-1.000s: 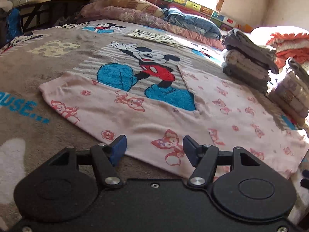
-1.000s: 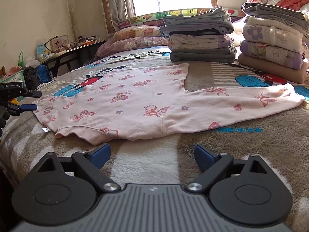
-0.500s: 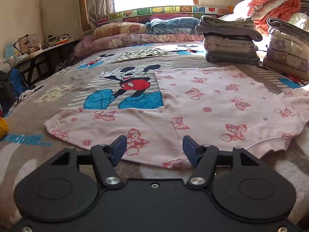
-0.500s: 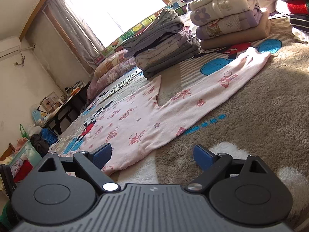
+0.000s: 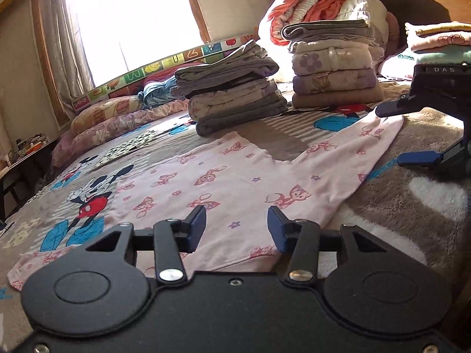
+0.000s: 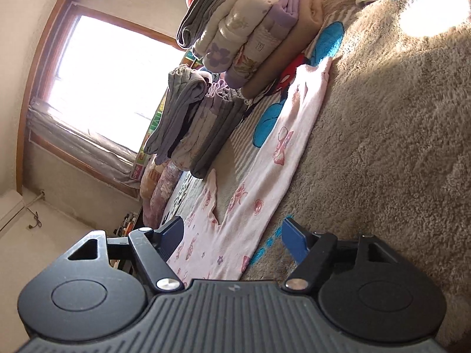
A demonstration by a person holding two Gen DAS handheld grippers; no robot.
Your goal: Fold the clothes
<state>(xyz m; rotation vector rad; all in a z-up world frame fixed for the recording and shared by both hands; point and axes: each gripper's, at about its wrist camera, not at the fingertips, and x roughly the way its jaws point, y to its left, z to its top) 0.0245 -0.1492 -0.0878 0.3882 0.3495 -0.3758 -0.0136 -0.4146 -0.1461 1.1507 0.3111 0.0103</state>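
Left gripper (image 5: 236,227) and right gripper (image 6: 232,236) are both closing, nothing clamped yet, over the pink garment (image 5: 235,173) lying flat and unfolded on the bed (image 5: 412,200) beside folded stacks (image 5: 232,100), folding barely starting.

Bright window (image 5: 129,23) — perhaps curtained.

One pink printed garment (image 5: 235,176) lies spread on one bed blanket (image 5: 412,200). Behind it stand two stacks of folded clothes: one grey stack (image 5: 232,100) and one cream and purple stack (image 5: 335,67). A third folded pile (image 5: 438,44) shows at the right edge. One window (image 5: 129,23). Two tools: left tool (image 5: 237,226), right tool (image 6: 232,235).
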